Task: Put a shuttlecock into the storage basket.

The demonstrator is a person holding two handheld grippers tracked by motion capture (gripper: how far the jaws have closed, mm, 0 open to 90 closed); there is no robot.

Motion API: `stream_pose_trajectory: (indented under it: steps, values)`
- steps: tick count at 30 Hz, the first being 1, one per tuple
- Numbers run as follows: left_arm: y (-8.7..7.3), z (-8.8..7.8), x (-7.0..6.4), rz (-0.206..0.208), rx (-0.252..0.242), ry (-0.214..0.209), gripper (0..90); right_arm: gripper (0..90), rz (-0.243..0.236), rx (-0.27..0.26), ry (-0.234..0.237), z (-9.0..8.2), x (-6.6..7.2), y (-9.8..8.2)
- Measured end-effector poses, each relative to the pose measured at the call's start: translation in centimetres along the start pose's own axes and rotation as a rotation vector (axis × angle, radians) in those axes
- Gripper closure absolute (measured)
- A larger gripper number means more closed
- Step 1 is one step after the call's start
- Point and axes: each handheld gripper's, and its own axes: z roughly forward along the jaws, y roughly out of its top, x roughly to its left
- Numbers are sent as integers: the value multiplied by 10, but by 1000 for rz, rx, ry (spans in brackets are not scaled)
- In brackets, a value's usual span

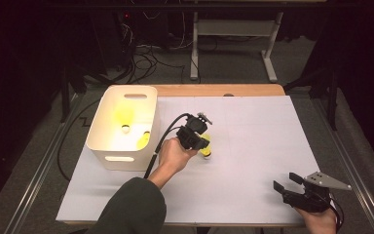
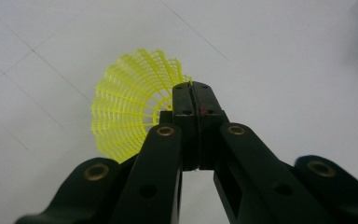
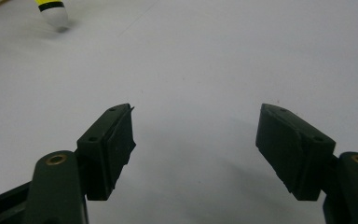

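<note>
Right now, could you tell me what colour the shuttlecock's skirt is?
Bright yellow mesh; the shuttlecock's skirt shows best in the left gripper view.

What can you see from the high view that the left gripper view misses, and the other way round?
The high view alone takes in the white bin with yellow shuttlecocks inside, the person's left hand, and the right gripper resting open near the table's front edge. The left gripper view alone reveals the shuttlecock's mesh skirt in fine detail, its rim pinched between shut jaws. Both show the left gripper, the yellow shuttlecock it grips, and the white table cover.
</note>
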Motion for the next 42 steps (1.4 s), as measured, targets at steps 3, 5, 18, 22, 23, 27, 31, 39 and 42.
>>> stream_pose_trajectory:
  steps: [3, 5, 18, 22, 23, 27, 31, 39, 42]
  values:
    - [0, -2, 2, -1, 4, 4, 899, 282, 0, 0, 0, 0, 0, 0]
    - [0, -3, 3, -5, 5, 6, 899, 282, 0, 0, 0, 0, 0, 0]
    - [-1, -9, 8, -10, 9, 23, 898, 282, 0, 0, -1, 0, 0, 0]
    - [-2, -11, 9, -14, 1, 36, 898, 282, 0, 0, 0, 0, 0, 0]
    - [-1, -12, 9, -14, -1, 39, 898, 282, 1, 0, 0, 0, 0, 0]
    - [0, -15, 10, -13, 2, 42, 898, 282, 1, 0, 0, 0, 0, 0]
    - [1, -17, 10, -10, 4, 47, 898, 282, 3, 0, 0, 0, 0, 0]
    - [2, -19, 12, -13, 6, 52, 898, 282, 2, -1, 0, 0, 0, 0]
    - [2, -22, 14, -17, 2, 54, 898, 282, 3, -1, 0, 0, 0, 0]
